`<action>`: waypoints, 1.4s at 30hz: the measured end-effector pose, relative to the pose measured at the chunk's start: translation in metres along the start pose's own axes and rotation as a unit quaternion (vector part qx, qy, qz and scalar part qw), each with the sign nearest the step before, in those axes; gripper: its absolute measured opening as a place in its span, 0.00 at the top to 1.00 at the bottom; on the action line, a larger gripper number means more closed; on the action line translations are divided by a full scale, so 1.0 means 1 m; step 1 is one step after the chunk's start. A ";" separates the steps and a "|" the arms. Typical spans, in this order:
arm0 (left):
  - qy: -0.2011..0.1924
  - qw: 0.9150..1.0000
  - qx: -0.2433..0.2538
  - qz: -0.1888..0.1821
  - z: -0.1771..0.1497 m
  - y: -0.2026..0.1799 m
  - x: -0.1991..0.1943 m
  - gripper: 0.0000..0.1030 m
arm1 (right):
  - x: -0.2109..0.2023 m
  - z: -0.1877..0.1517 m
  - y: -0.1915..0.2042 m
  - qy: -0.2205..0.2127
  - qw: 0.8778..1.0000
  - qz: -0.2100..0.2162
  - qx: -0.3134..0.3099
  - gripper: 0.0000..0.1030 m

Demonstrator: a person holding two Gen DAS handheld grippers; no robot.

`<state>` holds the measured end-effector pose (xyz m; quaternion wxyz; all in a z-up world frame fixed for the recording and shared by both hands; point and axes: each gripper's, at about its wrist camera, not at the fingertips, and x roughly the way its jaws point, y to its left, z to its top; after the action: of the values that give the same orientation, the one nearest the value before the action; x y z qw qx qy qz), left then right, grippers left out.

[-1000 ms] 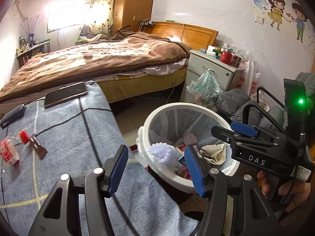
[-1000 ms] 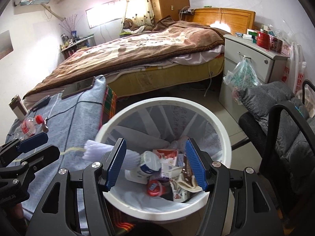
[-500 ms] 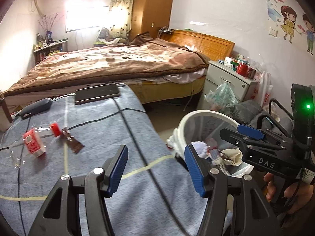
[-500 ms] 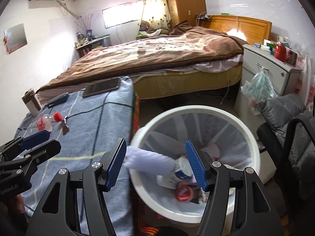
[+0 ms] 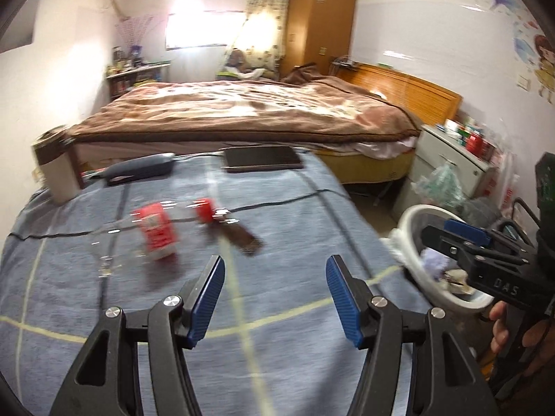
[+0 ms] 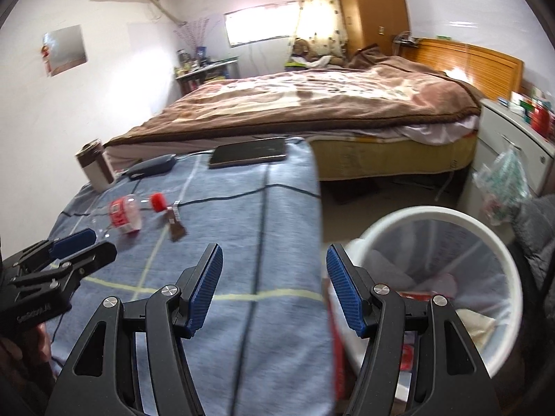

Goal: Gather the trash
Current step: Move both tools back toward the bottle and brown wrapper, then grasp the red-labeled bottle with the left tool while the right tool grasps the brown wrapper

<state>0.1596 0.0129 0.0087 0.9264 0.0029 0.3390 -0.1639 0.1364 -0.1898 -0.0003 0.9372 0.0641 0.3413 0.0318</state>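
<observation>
A clear plastic bottle [image 5: 152,232] with a red label and red cap lies on its side on the blue checked tablecloth [image 5: 295,364]. A small brown wrapper [image 5: 241,237] lies just right of the cap. My left gripper [image 5: 274,260] hovers over the cloth short of both; its jaws are opening and nothing is between them. My right gripper [image 6: 274,248] stands open and empty over the table's right edge, beside the white trash bin [image 6: 451,213], which holds several scraps. The bottle [image 6: 125,216] and wrapper [image 6: 177,230] show far left in the right wrist view.
A phone [image 5: 262,157], a dark flat case [image 5: 142,170] and a brown-banded cup [image 5: 57,170] sit at the table's far edge. A cable crosses the cloth. Behind are a bed [image 5: 242,114] and a white nightstand [image 5: 447,152]; a grey chair [image 6: 534,222] stands right of the bin.
Both views have swung left, away from the bin and onto the table. The bottle and wrapper now sit closer to the left gripper. Both grippers stay empty.
</observation>
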 end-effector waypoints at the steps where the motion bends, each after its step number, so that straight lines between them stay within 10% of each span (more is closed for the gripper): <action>1: -0.001 1.000 -0.006 0.006 0.000 0.007 -0.001 0.38 | 0.003 0.001 0.006 0.003 1.000 0.003 -0.004 0.38; 15: 0.014 0.997 -0.035 0.067 0.008 0.103 0.005 0.31 | 0.053 0.010 0.059 0.045 0.997 0.033 -0.044 0.38; 42: 0.080 0.997 0.004 -0.004 0.025 0.132 0.061 0.27 | 0.145 0.024 0.114 0.134 0.980 0.023 -0.143 0.41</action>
<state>0.2592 0.1163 -0.0248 0.8954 0.0184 0.4119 -0.1681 0.2611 -0.0640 -0.0586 0.8817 -0.0671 0.4539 0.1102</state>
